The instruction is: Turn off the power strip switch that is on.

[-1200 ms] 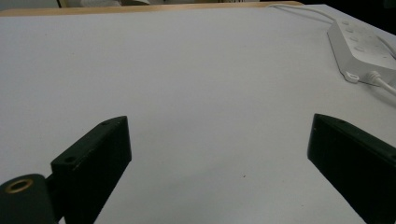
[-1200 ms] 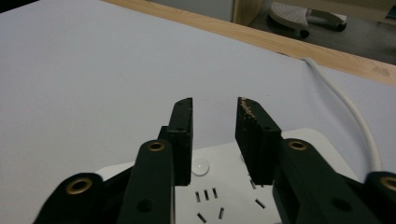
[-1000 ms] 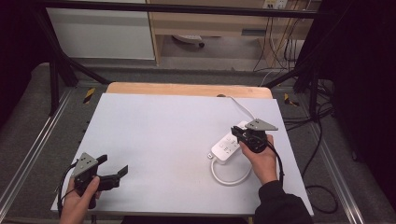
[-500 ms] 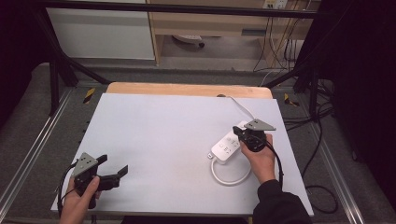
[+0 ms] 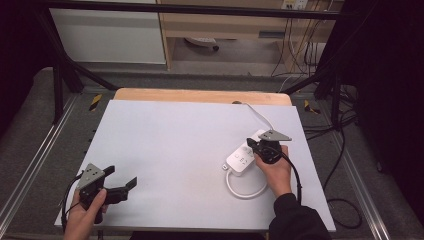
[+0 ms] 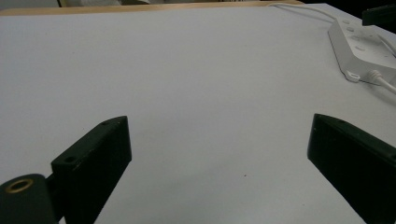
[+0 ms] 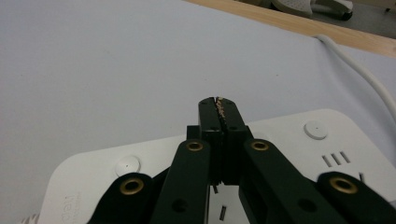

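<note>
The right hand-held gripper (image 7: 218,105) has its jaws pressed together, empty, directly over the power strip (image 5: 246,156) on the bench (image 5: 170,150). Press straight down onto a switch (tilting may slide the strip). The left hand-held gripper (image 5: 121,189) rests wide, far aside.

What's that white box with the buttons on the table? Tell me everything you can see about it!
It is a white power strip that looks like smooth plastic, with rounded corners. Its top has round buttons, small socket slots and faint grey lettering near one end. It lies flat on the pale table, towards the right side. A white cord runs from its far end to the table's back edge, and another white cord loops at its near end. The right claw, shut, sits just over its top; whether it touches, I cannot tell.
</note>
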